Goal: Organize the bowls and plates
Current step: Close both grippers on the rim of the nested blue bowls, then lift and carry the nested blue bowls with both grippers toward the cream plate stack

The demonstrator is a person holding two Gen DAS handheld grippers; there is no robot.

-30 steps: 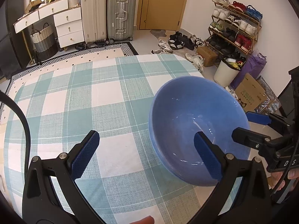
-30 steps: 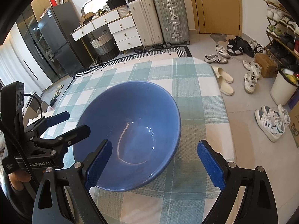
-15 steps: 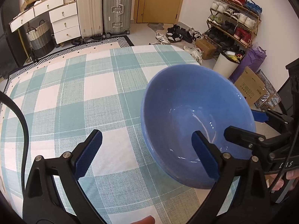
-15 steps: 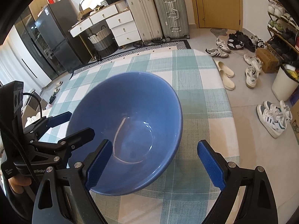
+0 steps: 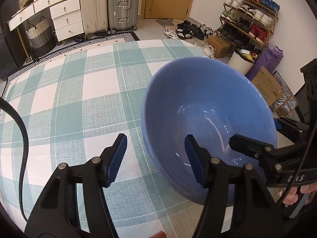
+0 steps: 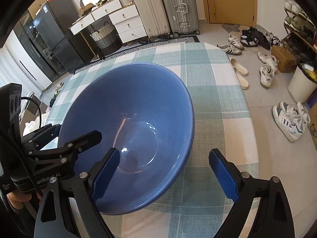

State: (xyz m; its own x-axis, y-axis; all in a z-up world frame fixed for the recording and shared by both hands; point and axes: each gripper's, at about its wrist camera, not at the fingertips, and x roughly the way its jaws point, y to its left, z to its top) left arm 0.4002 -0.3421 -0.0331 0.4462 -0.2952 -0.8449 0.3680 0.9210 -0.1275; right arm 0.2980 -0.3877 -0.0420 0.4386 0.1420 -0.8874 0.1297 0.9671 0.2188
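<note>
Two hand-held grippers, left (image 5: 156, 154) and right (image 6: 164, 168), are closing, each straddling the blue bowl's (image 6: 138, 103) rim near the tabletop's (image 5: 79, 91) right edge.

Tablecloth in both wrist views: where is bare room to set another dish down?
The checked tablecloth is bare between the blue bowl and the far edge toward the striped rug. A narrower bare strip runs between bowl and floor-side edge. It is crowded at the near rim, where the closing jaws of the left gripper and right gripper straddle it.
</note>
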